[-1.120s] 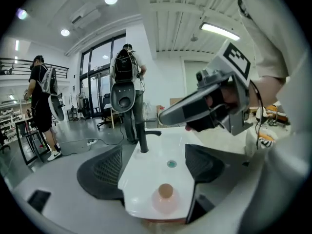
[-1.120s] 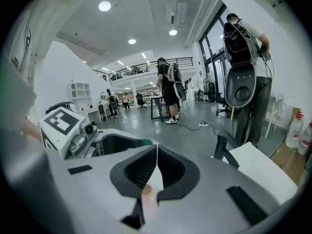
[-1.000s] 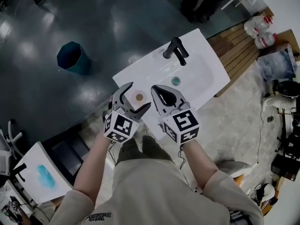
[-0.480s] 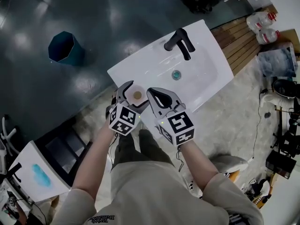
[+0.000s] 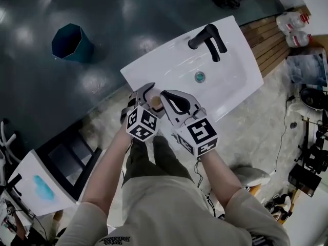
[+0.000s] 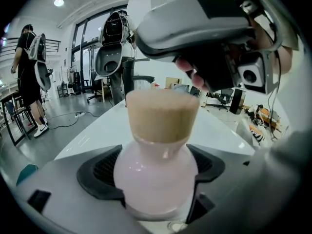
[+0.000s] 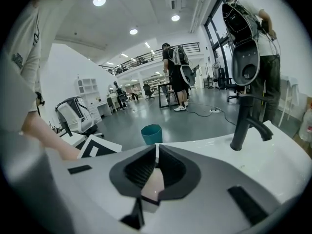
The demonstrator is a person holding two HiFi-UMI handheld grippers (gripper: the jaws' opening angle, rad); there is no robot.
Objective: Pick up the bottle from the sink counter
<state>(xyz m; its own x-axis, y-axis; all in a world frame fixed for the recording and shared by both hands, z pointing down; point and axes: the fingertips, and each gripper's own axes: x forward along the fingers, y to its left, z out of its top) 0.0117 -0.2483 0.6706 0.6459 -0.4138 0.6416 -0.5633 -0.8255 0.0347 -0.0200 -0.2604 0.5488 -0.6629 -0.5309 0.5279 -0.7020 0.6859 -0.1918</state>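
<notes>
A small pale-pink bottle (image 6: 161, 150) with a tan cap (image 5: 155, 102) stands on the white sink counter (image 5: 148, 68) near its front edge. My left gripper (image 5: 149, 96) is around the bottle's round body, and its dark pads (image 6: 100, 172) press on both sides of it. In the left gripper view the bottle fills the space between the jaws. My right gripper (image 5: 165, 98) is shut with nothing in it. It hovers just right of the bottle, its tips close to the cap. In the right gripper view its jaws (image 7: 156, 149) meet in a thin line.
A black faucet (image 5: 207, 37) stands at the back of the basin, above a round drain (image 5: 200, 77). A teal bin (image 5: 72, 42) sits on the dark floor to the left. Wooden slats (image 5: 266, 45) and plastic jugs (image 5: 293, 27) lie to the right. People stand in the room beyond.
My left gripper's jaws have come in from wide open onto the bottle's body. The right gripper has stayed shut and moved nearer to the cap.
</notes>
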